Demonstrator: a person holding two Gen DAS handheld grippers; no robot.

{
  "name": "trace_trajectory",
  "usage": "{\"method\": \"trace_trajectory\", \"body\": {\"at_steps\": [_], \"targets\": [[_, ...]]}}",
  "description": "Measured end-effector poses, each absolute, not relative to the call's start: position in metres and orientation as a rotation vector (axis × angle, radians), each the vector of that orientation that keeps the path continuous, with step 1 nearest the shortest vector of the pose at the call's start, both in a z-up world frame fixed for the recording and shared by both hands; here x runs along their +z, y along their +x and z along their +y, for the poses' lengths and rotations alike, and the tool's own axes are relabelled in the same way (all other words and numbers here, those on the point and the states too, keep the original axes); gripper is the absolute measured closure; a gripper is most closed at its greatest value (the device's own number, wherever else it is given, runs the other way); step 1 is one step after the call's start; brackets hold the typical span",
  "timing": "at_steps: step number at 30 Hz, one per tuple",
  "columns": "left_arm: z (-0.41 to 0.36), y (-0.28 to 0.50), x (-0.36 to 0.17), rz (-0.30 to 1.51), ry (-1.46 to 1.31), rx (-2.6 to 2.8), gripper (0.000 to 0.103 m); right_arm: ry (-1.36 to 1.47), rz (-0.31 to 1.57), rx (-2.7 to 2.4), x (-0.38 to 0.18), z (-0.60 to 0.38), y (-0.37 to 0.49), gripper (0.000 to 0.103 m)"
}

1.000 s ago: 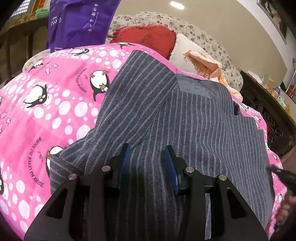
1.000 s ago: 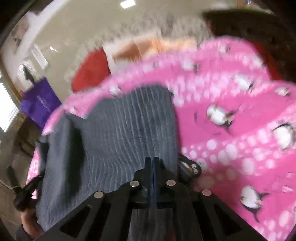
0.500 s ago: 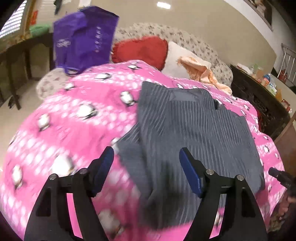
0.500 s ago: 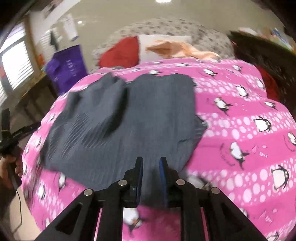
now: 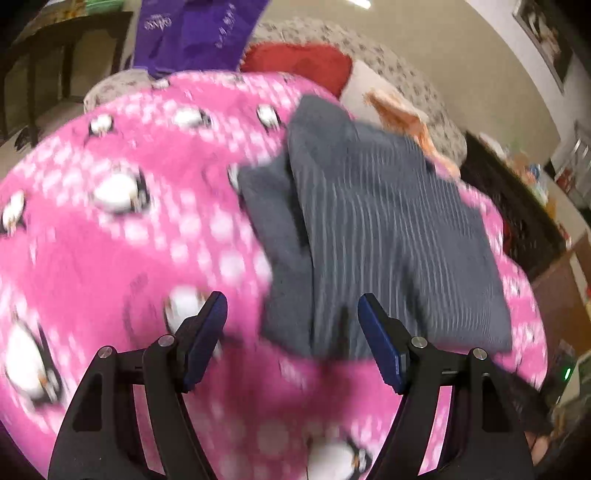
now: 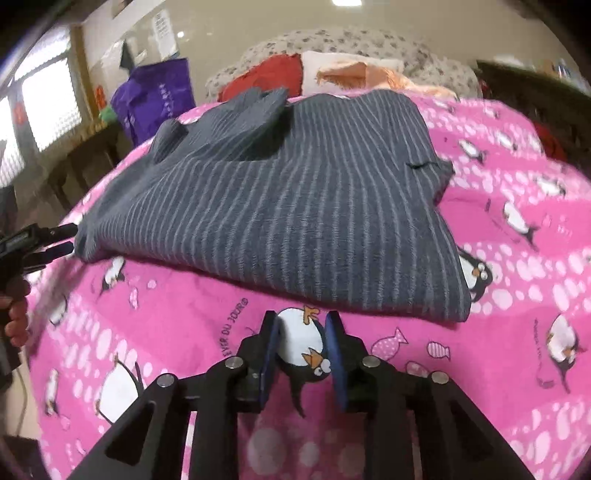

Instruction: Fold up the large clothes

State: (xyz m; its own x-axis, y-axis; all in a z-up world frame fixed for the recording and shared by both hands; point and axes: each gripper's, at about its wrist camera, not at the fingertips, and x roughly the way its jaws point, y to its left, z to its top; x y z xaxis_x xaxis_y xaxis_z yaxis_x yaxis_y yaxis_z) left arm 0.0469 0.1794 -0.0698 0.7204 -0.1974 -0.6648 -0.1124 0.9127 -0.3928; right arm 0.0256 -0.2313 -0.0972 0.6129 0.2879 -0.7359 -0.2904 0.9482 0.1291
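Both hand-held grippers hang empty over a bed: the left gripper (image 5: 291, 328) has its blue-padded jaws spread wide, the right gripper (image 6: 301, 354) has its jaws parted by a narrower gap, and neither touches cloth. Straight ahead of both lies the striped grey garment (image 6: 280, 206), partly folded on the pink penguin blanket (image 6: 177, 332), with a loose flap doubled over its top at the far left as the right wrist camera sees it. From the right gripper the garment's near hem runs crosswise, just beyond the fingertips, and its stripes run away toward the pillows, so its long axis appears to point ahead. In the right wrist view the left gripper shows at the garment's left corner, so it seems the nearer of the two to the cloth; the left view is motion-blurred, and contact there cannot be judged. Beyond the garment sit a red cushion (image 6: 266, 77) and a purple bag (image 5: 199, 33) printed with "GANSO" and other characters too small to read. On the blanket near the right gripper, mirrored lettering reads roughly "LEVER DU JOUR".
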Motion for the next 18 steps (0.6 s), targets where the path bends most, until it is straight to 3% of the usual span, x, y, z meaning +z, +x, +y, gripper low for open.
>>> {"method": "trace_trajectory", "body": {"at_steps": [4, 10, 14, 18], "targets": [[0.189, 0.087, -0.057, 0.761, -0.409, -0.106, 0.030, -0.018, 0.837, 0.325, -0.098, -0.230, 0.026, 0.077], [0.206, 0.122, -0.093, 0.850, -0.490, -0.229, 0.028, -0.028, 0.827, 0.314, -0.095, -0.227, 0.025, 0.076], [0.199, 0.119, -0.092, 0.833, -0.467, -0.302, 0.015, 0.001, 0.828, 0.324, -0.097, -0.230, 0.026, 0.076], [0.187, 0.123, -0.092, 0.872, -0.504, -0.482, 0.015, 0.009, 0.827, 0.325, -0.097, -0.230, 0.026, 0.076]]}}
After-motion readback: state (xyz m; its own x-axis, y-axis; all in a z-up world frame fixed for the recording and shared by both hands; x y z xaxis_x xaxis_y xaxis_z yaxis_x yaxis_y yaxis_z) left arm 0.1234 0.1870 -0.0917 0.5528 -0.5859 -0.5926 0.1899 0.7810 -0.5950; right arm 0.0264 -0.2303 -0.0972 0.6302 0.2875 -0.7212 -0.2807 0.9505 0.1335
